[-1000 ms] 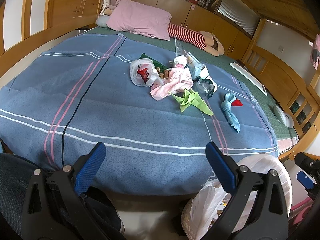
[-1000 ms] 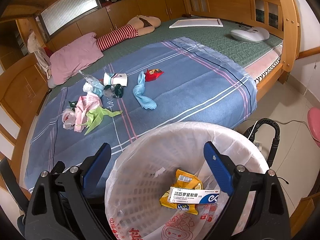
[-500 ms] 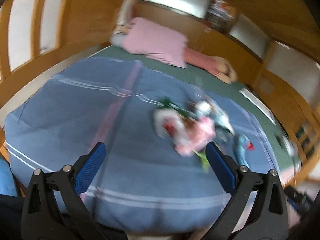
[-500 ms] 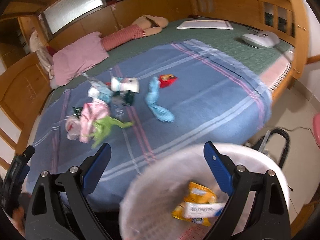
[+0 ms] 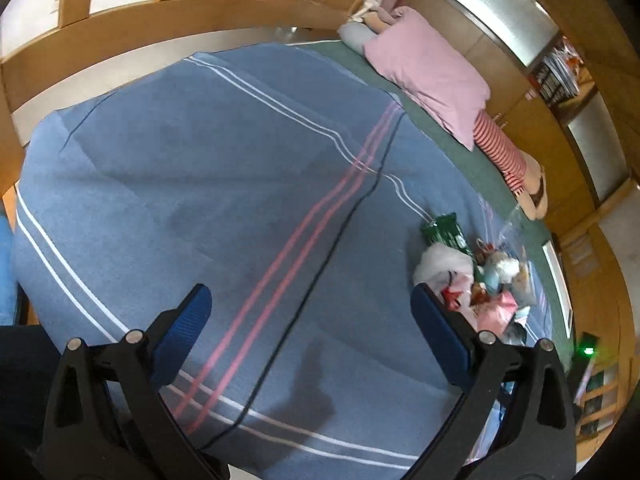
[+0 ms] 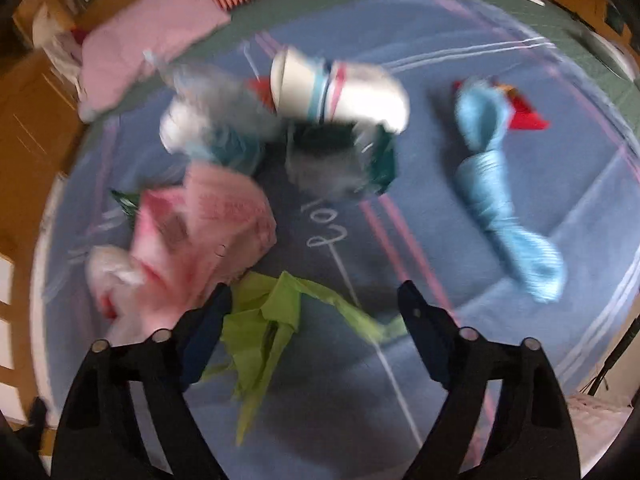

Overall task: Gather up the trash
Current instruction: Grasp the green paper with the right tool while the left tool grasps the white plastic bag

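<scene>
The right gripper (image 6: 314, 302) hung over the blue blanket (image 6: 420, 160) on the bed, its jaws spread wide and holding nothing. The right wrist view was blurred by motion, so fine detail was lost. The green crumpled paper (image 6: 268, 320) lay directly between the two blue-padded fingers, its near edge touching or just beside the left finger; I could not tell which. Just beyond the green paper sat the pink plastic bag (image 6: 200, 236), with a whitish bag (image 6: 106, 276) beside it on its left. Farther from the green paper lay a dark crumpled wrapper (image 6: 340, 160), and beyond that a white paper cup (image 6: 320, 84) on its side. Well to the right of the green paper stretched a light blue twisted cloth (image 6: 500, 200), with a red wrapper (image 6: 528, 118) touching its far end.

The left gripper (image 5: 306, 306) was also held with its jaws wide apart and empty, above a bare stretch of the blanket (image 5: 200, 160) crossed by pink and white stripes. In that view the trash pile (image 5: 476, 276) lay just beyond the right finger, a green packet (image 5: 446, 232) at its far edge. A pink pillow (image 5: 428, 68) rested at the head of the bed, well away from the pile.
</scene>
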Tool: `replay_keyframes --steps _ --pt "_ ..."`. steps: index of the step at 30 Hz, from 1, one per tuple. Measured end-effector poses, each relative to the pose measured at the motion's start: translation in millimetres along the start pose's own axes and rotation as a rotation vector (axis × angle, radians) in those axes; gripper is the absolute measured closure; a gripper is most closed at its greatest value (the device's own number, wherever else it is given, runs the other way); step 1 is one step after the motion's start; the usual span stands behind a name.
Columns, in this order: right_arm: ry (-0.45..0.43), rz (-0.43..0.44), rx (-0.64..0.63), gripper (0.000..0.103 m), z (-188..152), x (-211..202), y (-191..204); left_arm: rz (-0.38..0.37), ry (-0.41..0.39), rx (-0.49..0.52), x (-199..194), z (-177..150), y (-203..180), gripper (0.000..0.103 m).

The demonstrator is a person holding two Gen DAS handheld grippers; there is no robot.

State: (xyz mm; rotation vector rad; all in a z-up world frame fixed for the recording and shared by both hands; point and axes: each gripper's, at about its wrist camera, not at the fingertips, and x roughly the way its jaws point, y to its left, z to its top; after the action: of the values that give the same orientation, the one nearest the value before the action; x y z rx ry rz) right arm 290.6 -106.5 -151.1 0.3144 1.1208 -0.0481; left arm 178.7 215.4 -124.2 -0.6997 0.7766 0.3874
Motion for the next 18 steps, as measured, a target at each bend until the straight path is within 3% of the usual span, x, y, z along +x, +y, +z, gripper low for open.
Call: replay_keyframes --steps 3,4,8,11,15,18 --pt "-0.019 -0.026 -0.100 0.053 -13.2 7.5 19.3 0.001 0.021 -0.034 6.3 1.9 2.5 0.004" --pt "-0.016 -0.003 -0.133 0.069 -18.0 6.2 25.3 0.002 0.021 -0.045 7.7 3.3 4.8 0.004" --pt "0.059 0.110 -0.248 0.071 -45.1 -5.4 44.2 -0.010 0.016 -0.063 5.8 1.3 4.5 0.004" --pt "0.088 0.158 -0.252 0.071 -56.5 -18.8 39.5 -0.017 0.016 -0.042 4.0 0.4 2.0 0.004" --pt "0.025 0.199 -0.168 0.071 -59.4 -57.0 6.5 -0.020 0.035 0.020 16.8 8.1 -21.4 0.004" --pt "-0.044 0.191 -0.133 0.071 -63.5 -83.5 -15.0 -0.132 0.104 0.086 48.5 16.6 -57.1 0.004"
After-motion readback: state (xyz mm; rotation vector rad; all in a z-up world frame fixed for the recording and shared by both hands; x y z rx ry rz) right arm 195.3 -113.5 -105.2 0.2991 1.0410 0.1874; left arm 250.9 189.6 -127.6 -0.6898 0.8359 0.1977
